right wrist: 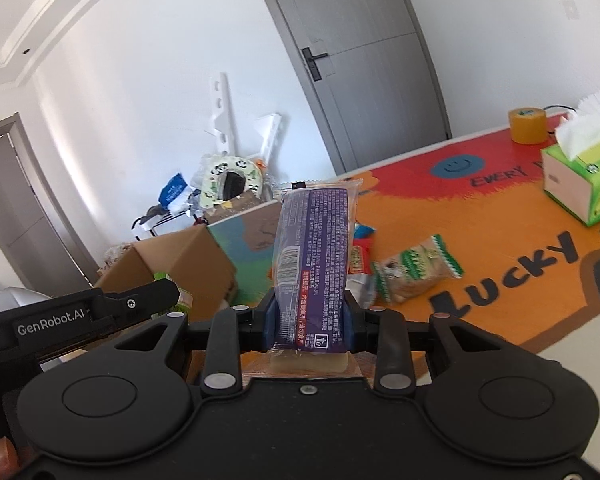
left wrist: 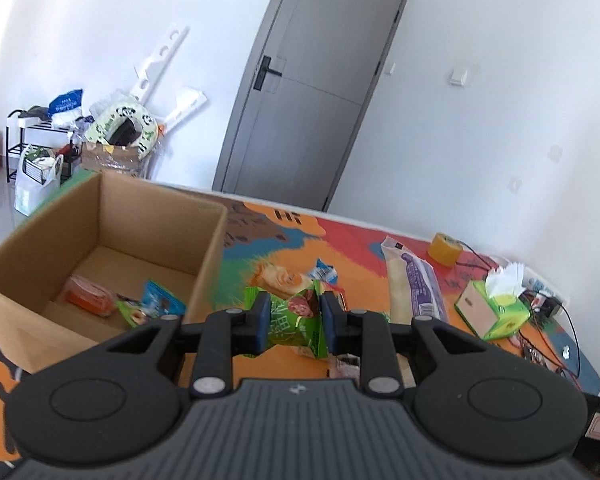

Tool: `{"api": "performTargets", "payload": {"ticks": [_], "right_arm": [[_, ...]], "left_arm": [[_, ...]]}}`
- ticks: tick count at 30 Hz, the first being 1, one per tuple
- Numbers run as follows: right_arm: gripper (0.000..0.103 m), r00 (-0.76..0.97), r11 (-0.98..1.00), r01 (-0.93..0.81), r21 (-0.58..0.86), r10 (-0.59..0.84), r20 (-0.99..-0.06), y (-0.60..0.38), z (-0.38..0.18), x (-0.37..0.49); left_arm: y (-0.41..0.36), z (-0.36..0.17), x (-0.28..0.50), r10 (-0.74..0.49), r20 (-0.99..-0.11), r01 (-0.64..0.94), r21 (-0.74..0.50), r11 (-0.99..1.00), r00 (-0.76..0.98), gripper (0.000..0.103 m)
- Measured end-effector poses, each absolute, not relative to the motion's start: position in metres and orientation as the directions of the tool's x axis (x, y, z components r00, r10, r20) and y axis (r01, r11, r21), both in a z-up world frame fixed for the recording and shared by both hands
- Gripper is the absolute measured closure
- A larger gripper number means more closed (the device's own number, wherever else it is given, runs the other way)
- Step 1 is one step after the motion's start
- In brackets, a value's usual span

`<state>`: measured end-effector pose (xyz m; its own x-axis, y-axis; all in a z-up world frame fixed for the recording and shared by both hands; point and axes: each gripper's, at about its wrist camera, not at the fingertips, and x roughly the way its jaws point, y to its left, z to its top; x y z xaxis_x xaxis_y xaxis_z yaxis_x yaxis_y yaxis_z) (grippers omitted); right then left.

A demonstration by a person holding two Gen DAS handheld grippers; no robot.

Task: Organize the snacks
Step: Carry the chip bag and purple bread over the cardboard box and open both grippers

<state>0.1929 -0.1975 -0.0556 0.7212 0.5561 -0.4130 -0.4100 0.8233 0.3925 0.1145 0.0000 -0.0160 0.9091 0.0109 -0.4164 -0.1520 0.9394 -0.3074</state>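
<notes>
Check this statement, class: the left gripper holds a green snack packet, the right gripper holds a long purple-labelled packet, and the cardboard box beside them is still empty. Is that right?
One detail is wrong: the cardboard box is not empty. The left wrist view shows an orange packet and a blue packet already lying in it. The rest stands: the left gripper holds the green snack packet, and the right gripper holds the long purple-labelled packet.

- A grey door [left wrist: 300, 92] stands shut in the white wall at twelve o'clock, black handle [left wrist: 269, 73] on its left edge.
- A green tissue box [left wrist: 496, 312] sits on the colourful counter [left wrist: 484, 360] at three o'clock, white tissue poking from its top.
- A roll of yellow tape [left wrist: 446, 249] lies just beyond it.
- A black rack [left wrist: 28, 140] and a panda-print cushion [left wrist: 126, 126] clutter the ten o'clock corner.
</notes>
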Motion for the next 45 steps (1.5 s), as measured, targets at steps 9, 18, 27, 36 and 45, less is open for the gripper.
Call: {"api": "performTargets", "payload": {"ticks": [9, 18, 27, 36, 45], "right_arm": [[0.071, 0.706, 0.793, -0.477, 0.379, 0.603, -0.372, -0.172, -0.035, 0.184], [0.071, 0.677, 0.762, -0.535, 0.363, 0.645, -0.355, -0.140, -0.022, 0.184], [0.071, 0.652, 0.739, -0.576, 0.349, 0.673, -0.349, -0.105, -0.013, 0.183], [0.071, 0.624, 0.720, -0.602, 0.346, 0.694, -0.359, -0.075, -0.011, 0.194], [0.071, 0.595, 0.714, -0.607, 0.349, 0.699, -0.397, -0.046, -0.018, 0.208]], "left_arm": [[0.025, 0.009, 0.095, 0.070, -0.368, -0.191, -0.304, 0.933, 0.927, 0.077], [0.052, 0.015, 0.085, 0.127, -0.358, -0.247, -0.311, 0.918, 0.925, 0.077], [0.085, 0.011, 0.082, 0.167, -0.364, -0.294, -0.328, 0.898, 0.916, 0.077], [0.118, 0.004, 0.087, 0.202, -0.386, -0.344, -0.344, 0.874, 0.900, 0.077], [0.134, -0.005, 0.100, 0.180, -0.429, -0.351, -0.362, 0.864, 0.885, 0.071]]}}
